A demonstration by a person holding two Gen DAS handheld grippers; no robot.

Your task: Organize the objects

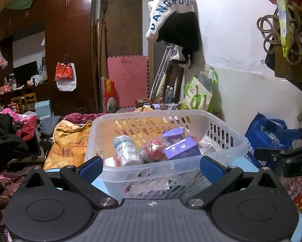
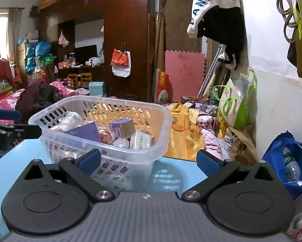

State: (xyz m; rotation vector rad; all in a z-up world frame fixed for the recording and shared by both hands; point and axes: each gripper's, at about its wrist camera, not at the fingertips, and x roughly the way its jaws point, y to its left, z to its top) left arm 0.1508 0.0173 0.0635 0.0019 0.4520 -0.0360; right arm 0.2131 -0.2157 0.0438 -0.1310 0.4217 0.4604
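Basket (image 1: 221,129) of clear plastic sits on the blue table (image 2: 20,161), holding a bottle (image 1: 126,151), two purple boxes (image 1: 181,150) and some wrapped packets. Left gripper (image 1: 151,164) faces its near wall, jaws wide apart and holding nothing. Right gripper (image 2: 149,161) waits at the basket's right corner, jaws likewise apart and empty. A blue bag (image 2: 292,161) stands off to the right.

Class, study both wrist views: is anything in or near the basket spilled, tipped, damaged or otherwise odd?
Nothing is spilled or damaged. In the basket the clear bottle lies on its side and the purple boxes sit tilted, loosely jumbled. Both grippers, left and right, are open and empty.
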